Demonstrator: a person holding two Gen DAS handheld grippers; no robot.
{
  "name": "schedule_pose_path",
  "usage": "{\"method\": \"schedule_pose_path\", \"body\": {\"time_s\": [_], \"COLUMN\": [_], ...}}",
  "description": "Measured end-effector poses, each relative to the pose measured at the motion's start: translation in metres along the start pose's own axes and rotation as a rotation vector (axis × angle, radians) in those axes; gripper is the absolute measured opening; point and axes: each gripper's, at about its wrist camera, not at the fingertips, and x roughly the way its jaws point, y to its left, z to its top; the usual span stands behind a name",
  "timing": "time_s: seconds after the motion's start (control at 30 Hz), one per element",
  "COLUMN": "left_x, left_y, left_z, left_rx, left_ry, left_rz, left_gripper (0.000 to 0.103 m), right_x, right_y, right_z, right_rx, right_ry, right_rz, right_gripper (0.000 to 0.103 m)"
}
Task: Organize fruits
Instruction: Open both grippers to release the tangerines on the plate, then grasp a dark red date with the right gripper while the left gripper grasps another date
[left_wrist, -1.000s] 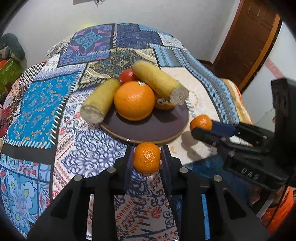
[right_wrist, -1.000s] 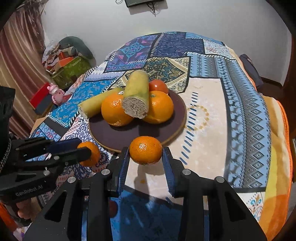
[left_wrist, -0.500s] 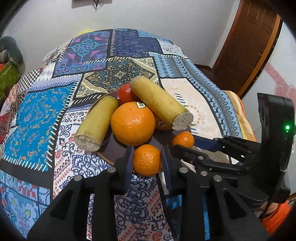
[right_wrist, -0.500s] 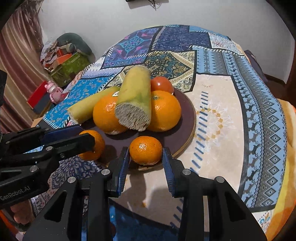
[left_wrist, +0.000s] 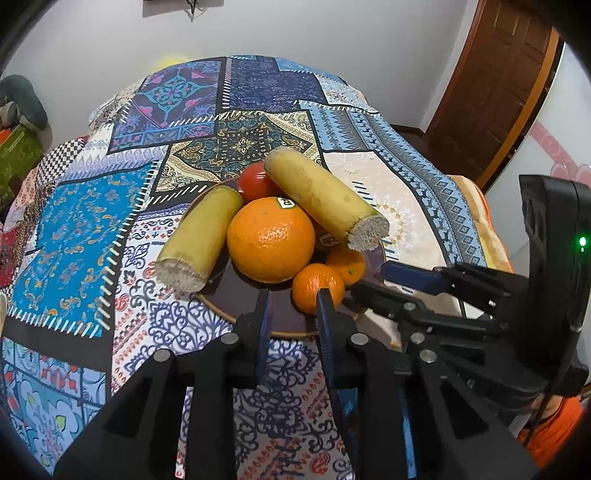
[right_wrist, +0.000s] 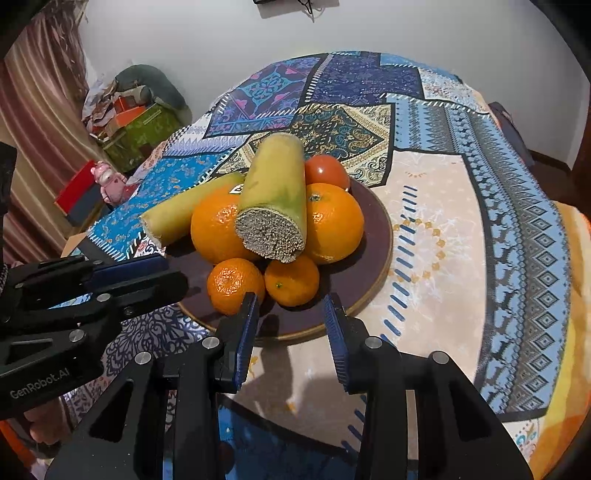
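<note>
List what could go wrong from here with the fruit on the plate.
1. The upper cut yellow piece lies tilted on top of the big oranges; a nudge could roll it off the plate.
2. The two mandarins sit near the plate's near rim. The left gripper, its jaws closing on nothing, has a fingertip right beside one and could knock it off.
3. The second yellow piece overhangs the rim and might tip out.

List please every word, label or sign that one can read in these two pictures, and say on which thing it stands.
"GenRobot.AI": white letters on the side of the left gripper, seen in the right wrist view.
Sticker on the large orange: dark letters, too small to read.
Sticker on the second orange, under the cut yellow fruit: blurred, unreadable.
Green light on the right gripper: a lamp, no text.
</note>
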Motion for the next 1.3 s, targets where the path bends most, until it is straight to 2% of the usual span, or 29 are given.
{"method": "schedule_pose_path", "body": {"time_s": [0.37, 0.5, 0.67, 0.9, 1.07, 1.3], "left_x": [-0.046, -0.063, -0.080, -0.078, -0.071, -0.056], "left_y": [-0.003, -0.006, -0.004, -0.001, -0.001, -0.010], "left_z": [-0.028, -0.046, -0.066, -0.084, -0.089, -0.084], "left_rx": [0.007, 0.021, -0.007, -0.017, -0.017, 0.010], "left_ry": [-0.009, -0.007, -0.006, 0.031, 0.052, 0.079], "left_rz": [0.006, 0.011, 0.003, -0.004, -0.007, -0.019], "left_gripper": [0.026, 0.029, 0.036, 0.037, 0.037, 0.037], "right_x": [-0.049, -0.056, -0.049, -0.029, -0.018, -0.013], "right_y": [0.019, 0.027, 0.034, 0.037, 0.042, 0.036], "right_z": [-0.023, -0.039, -0.057, -0.072, -0.070, -0.069], "right_rx": [-0.010, -0.016, -0.007, 0.001, -0.048, -0.054], "right_ry": [-0.037, -0.027, 0.017, 0.080, 0.102, 0.102], "right_rz": [0.014, 0.017, 0.028, 0.033, 0.009, 0.031], "right_gripper": [0.034, 0.034, 0.034, 0.032, 0.019, 0.019]}}
